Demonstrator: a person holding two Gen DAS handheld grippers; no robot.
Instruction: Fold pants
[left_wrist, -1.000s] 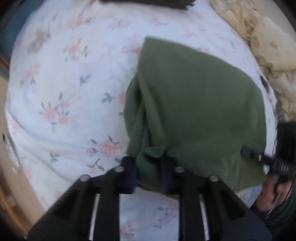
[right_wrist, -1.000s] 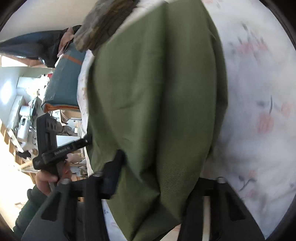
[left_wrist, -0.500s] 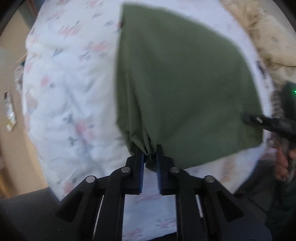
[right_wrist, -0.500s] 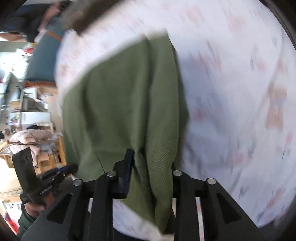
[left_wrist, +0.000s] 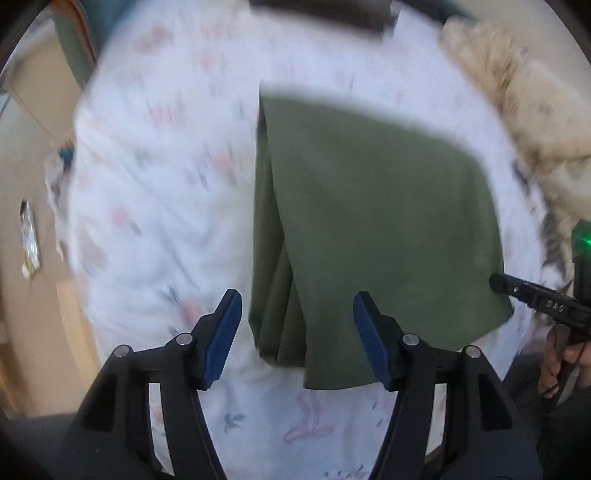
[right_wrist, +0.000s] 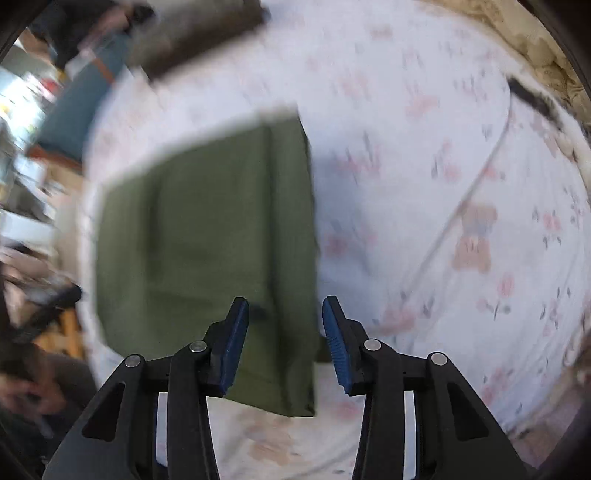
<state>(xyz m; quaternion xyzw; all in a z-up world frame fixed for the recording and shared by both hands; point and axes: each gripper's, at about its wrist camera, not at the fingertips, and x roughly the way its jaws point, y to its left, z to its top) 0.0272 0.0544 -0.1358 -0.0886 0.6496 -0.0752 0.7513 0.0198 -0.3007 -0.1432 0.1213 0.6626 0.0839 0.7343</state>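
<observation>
A pair of olive-green pants (left_wrist: 373, 229) lies folded into a rough rectangle on a bed covered by a white sheet (left_wrist: 162, 206) printed with small pink flowers. Seen from the left wrist camera, the long axis of the folded pants runs away from the camera, from the near edge of the bed toward its far side. The stacked fold edges sit along the left side of the rectangle, where several layers overlap in narrow lengthwise pleats. From the right wrist camera the same pants (right_wrist: 207, 240) also run lengthwise away from the lens, with one straight edge on the right.

The left tongs (left_wrist: 297, 338) are spread wide, their blue pads (left_wrist: 223, 334) on either side of the near left corner of the pants, gripping nothing. The right tongs (right_wrist: 284, 341) are also spread apart, framing the near right corner of the pants and not pinching them.

Both views are blurred, so the cloth's seams and the far end of the pants are hard to make out. A beige, rumpled blanket (left_wrist: 532, 110) lies at the far right of the bed. In the left view the other handheld device (left_wrist: 543, 302) enters from the right, cut off at the frame edge.
</observation>
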